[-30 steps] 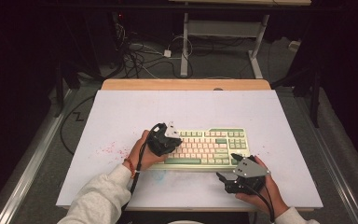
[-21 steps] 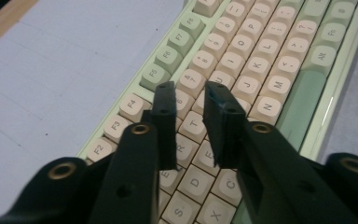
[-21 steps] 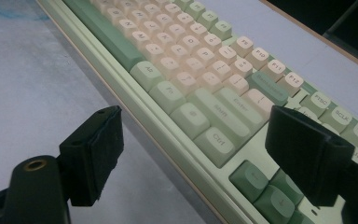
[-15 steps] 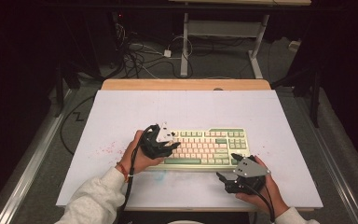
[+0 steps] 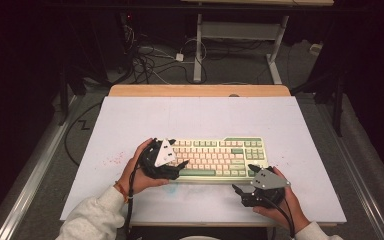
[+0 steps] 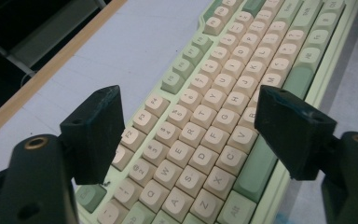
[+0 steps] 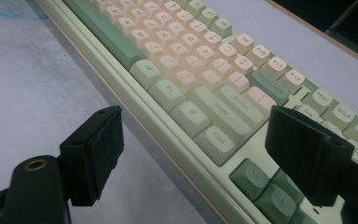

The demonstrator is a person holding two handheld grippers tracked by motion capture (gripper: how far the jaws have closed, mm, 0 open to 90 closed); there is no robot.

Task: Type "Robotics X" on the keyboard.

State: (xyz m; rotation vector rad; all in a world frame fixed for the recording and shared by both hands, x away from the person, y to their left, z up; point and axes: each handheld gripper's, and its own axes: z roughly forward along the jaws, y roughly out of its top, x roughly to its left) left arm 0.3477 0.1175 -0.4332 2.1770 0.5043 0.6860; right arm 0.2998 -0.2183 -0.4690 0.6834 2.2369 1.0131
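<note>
Risk, as judged: left hand-held gripper (image 5: 180, 165), jaws spread and just been opening with nothing pinched, hovers over the keyboard (image 5: 215, 157) at its 9 o'clock end. A low sweep could snag a keycap or shove the board askew. Right hand-held gripper (image 5: 240, 191), jaws spread and empty, sits at the board's 5 o'clock corner; a nudge there could skid the board.

Keyboard lies near the bench's (image 5: 130, 120) 6 o'clock edge. Bench top pale, faint red specks at 8 o'clock. Room dark; tangled cables (image 5: 150, 60) on the floor at 12 o'clock.
</note>
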